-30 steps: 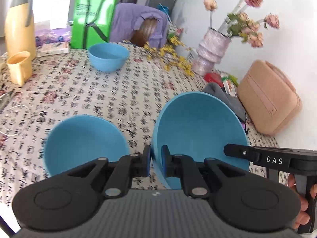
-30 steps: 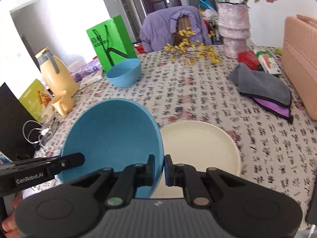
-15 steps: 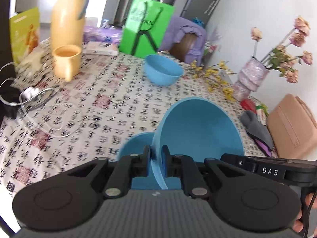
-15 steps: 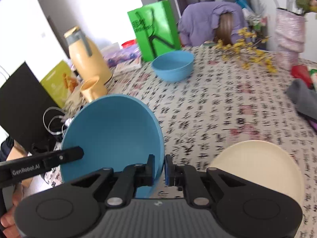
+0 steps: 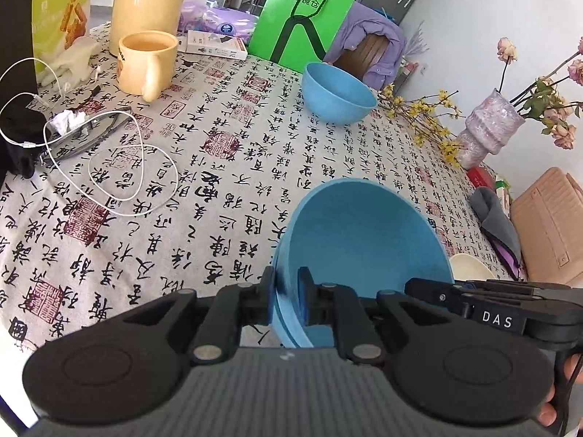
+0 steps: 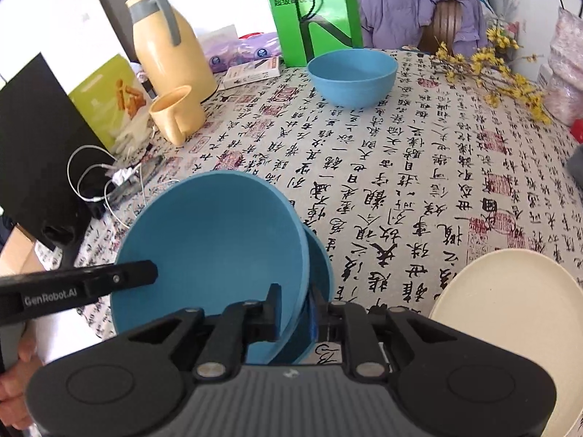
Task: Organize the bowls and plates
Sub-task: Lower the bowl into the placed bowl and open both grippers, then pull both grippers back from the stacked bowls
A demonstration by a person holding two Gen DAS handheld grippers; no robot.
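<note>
A blue bowl (image 5: pixel 364 240) (image 6: pixel 218 240) sits tilted inside a second blue bowl (image 6: pixel 320 273) on the patterned tablecloth. My left gripper (image 5: pixel 286 291) is shut on the tilted bowl's near rim. On the opposite side, my right gripper (image 6: pixel 295 306) has its jaws opening; both bowls' rims are still between them, and the pads have come off. One right finger (image 5: pixel 430 291) shows in the left wrist view. A third blue bowl (image 5: pixel 337 94) (image 6: pixel 351 76) stands upright at the far side. A cream plate (image 6: pixel 510 313) (image 5: pixel 470 266) lies to the right of the stacked bowls.
A yellow jug (image 6: pixel 167 43) and mug (image 6: pixel 178 113) stand far left beside white cables (image 5: pixel 109 167) and a black bag. Behind the far bowl is a green bag (image 5: pixel 306 11). A vase (image 5: pixel 488 127), folded cloths (image 5: pixel 495 218) and a pink case (image 5: pixel 550 225) line the right.
Both grippers carried the blue bowl to the left over the table and down into the second blue bowl. The right jaws have widened; the left stay shut.
</note>
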